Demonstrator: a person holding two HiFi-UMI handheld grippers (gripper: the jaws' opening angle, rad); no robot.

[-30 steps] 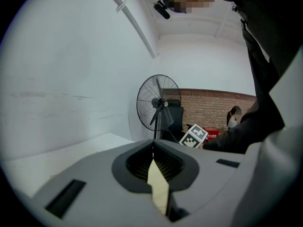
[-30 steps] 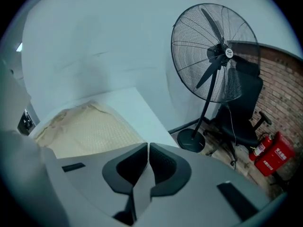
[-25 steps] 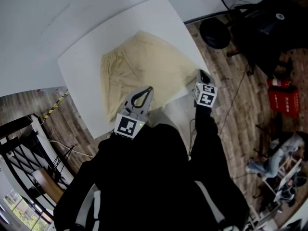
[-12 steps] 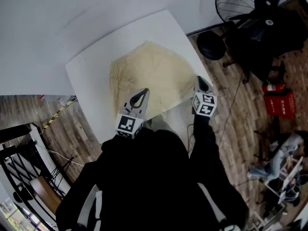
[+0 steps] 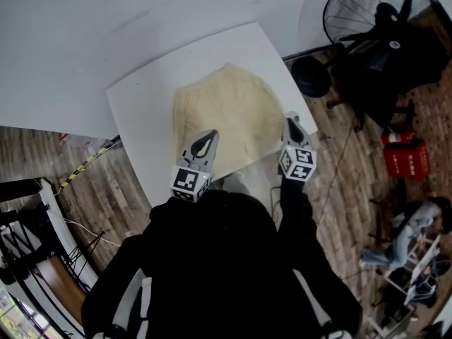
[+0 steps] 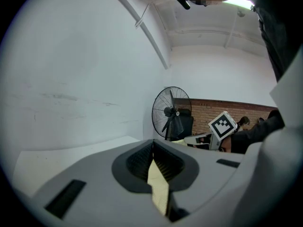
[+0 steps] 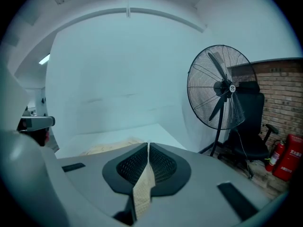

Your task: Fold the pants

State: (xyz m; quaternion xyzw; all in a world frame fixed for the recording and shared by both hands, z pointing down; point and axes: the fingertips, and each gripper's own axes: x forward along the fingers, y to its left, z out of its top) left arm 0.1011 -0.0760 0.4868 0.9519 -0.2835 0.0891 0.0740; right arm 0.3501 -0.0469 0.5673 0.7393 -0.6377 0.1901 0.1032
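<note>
The left hand-held gripper (image 5: 206, 140) and right hand-held gripper (image 5: 291, 123), each pinching the near edge of the pants (image 5: 226, 108), have raised it from the surface (image 5: 145, 104), so the fold-over seems begun.

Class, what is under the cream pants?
The white table shows around the pants, so they rest on it. Anything else beneath the cloth is covered and cannot be seen.

The left gripper (image 5: 209, 137) and right gripper (image 5: 290, 121) point forward and slightly down, side by side, held out from black sleeves (image 5: 302, 217). Each has its jaws closed together, pinching an edge of the pants (image 5: 224, 111).
</note>
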